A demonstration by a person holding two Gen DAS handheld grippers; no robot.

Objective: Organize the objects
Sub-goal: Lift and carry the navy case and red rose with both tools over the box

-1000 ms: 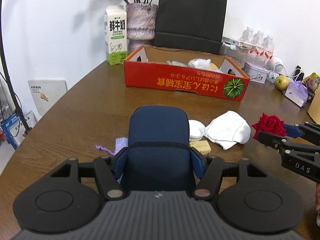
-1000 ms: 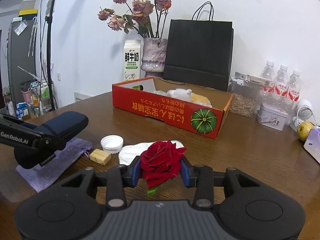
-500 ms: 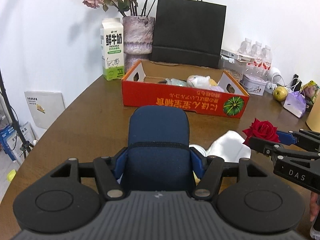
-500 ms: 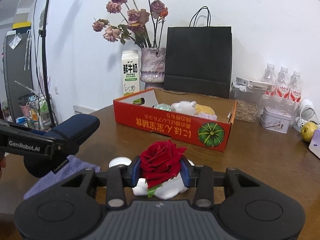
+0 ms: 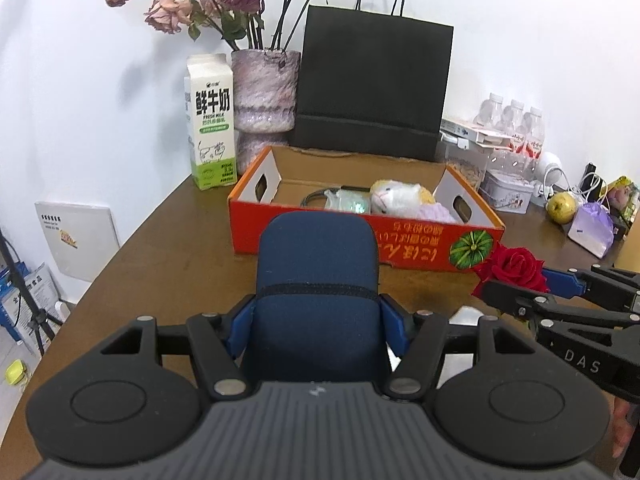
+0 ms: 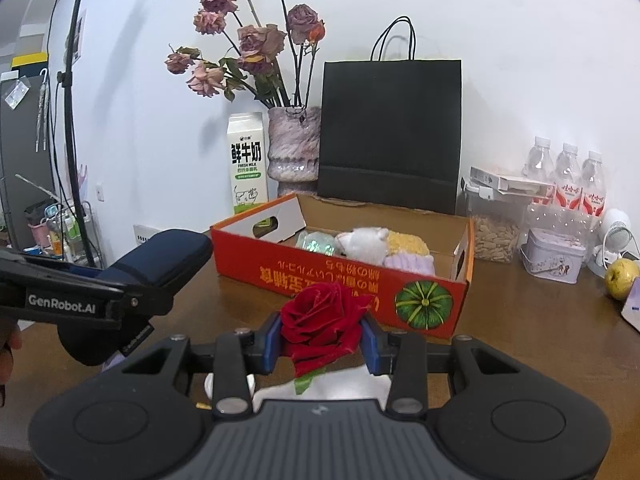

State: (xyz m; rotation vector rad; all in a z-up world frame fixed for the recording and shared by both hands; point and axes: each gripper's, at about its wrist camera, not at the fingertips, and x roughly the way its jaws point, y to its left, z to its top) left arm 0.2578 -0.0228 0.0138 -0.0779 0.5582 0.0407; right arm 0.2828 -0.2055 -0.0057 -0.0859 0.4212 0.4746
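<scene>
Height is what has changed: over the last second both grippers rise off the desk [image 6: 520, 320] and move toward the orange box [image 5: 400, 246] near its far edge, so the cloth, cap and small block that were in plain view now sit mostly hidden beneath the tools. I judge both loads are on their way to the box, which already holds a plush toy [image 5: 396, 196] and a clear packet.

Largest of the carried things is the navy case [image 5: 316, 280]. The left gripper [image 5: 318, 320] is clamped on its near half, blue pads pressed to both sides. Its long axis runs forward along the fingers, its rounded free end pointing at the box's near wall. It hangs in the air just short of that wall.

Smaller is the red rose [image 6: 320, 320], pinched between the pads of the right gripper [image 6: 322, 340]. The bloom faces up and forward, a green leaf trailing below the pads, so its short axis stands roughly upright. It hovers in front of the box's pumpkin print, over the white cloth [image 6: 340, 388].
</scene>
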